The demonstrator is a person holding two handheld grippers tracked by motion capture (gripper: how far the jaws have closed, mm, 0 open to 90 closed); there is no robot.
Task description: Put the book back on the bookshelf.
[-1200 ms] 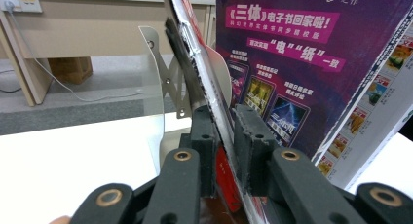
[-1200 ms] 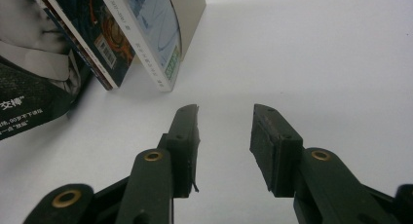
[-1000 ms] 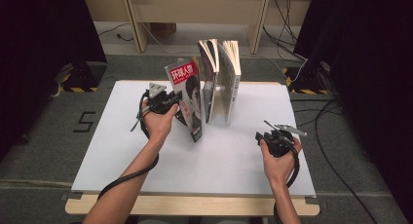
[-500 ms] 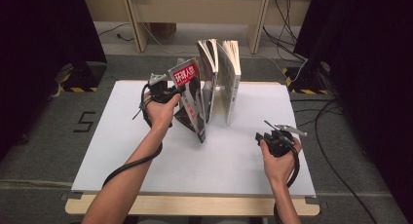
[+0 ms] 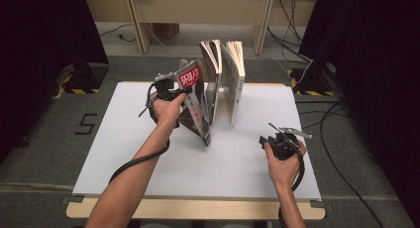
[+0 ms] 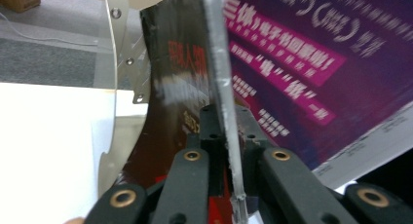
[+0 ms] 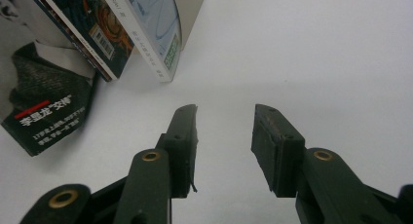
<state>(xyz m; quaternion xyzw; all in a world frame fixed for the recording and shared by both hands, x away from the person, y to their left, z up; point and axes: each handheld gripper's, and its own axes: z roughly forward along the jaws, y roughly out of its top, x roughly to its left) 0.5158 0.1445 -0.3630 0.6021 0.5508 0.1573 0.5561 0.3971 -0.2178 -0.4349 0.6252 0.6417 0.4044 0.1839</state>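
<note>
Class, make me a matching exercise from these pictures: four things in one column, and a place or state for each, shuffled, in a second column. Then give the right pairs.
Things
1. left gripper
2. right gripper
3. magazine
4. upright books

Places or states
A. standing at the far side of the table
B. open, nothing between its jaws
C. leaning, red title on its cover
D. shut on the magazine's edge

Pairs: 1-D, 2-B, 3-C, 4-A

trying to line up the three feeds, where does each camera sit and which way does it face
High view: above the near edge, facing forward and down on the white table; both forearms show.
Left gripper view: on the left gripper, facing along jaws clamped on the thin red-and-black magazine.
Right gripper view: on the right gripper, facing the tabletop.
Shared: all show the magazine.
</note>
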